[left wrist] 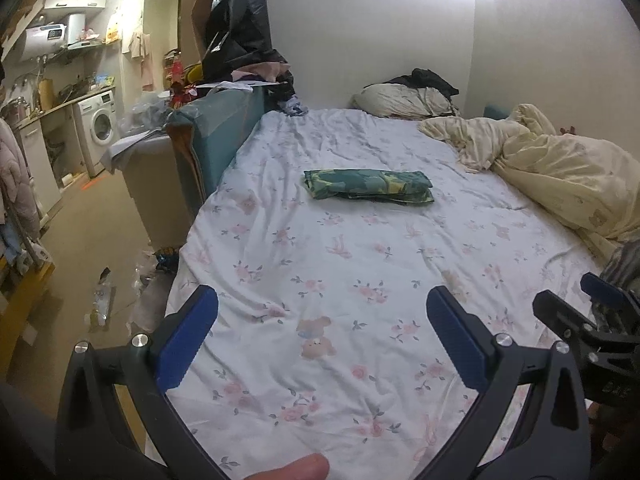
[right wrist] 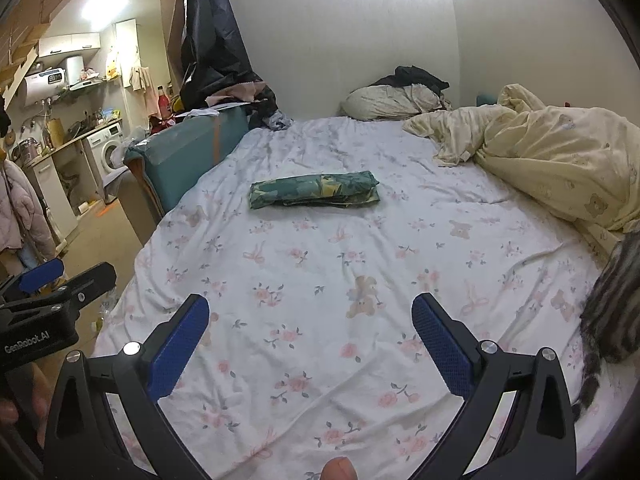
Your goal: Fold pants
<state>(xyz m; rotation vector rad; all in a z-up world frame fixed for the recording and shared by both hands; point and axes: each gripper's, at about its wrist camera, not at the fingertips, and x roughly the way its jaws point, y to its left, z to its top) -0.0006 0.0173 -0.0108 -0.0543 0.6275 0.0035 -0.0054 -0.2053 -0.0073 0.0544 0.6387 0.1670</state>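
Observation:
The green patterned pants lie folded into a compact rectangle in the middle of the floral bed sheet; they also show in the right wrist view. My left gripper is open and empty, held over the near part of the bed, well short of the pants. My right gripper is open and empty too, beside the left one. The right gripper's body shows at the right edge of the left wrist view; the left gripper's body shows at the left edge of the right wrist view.
A crumpled cream duvet fills the bed's right side. A pillow with dark clothes lies at the headboard wall. A teal bed-side panel borders the left. A striped cat sits at the right edge. A kitchen with a washing machine lies beyond, with litter on the floor.

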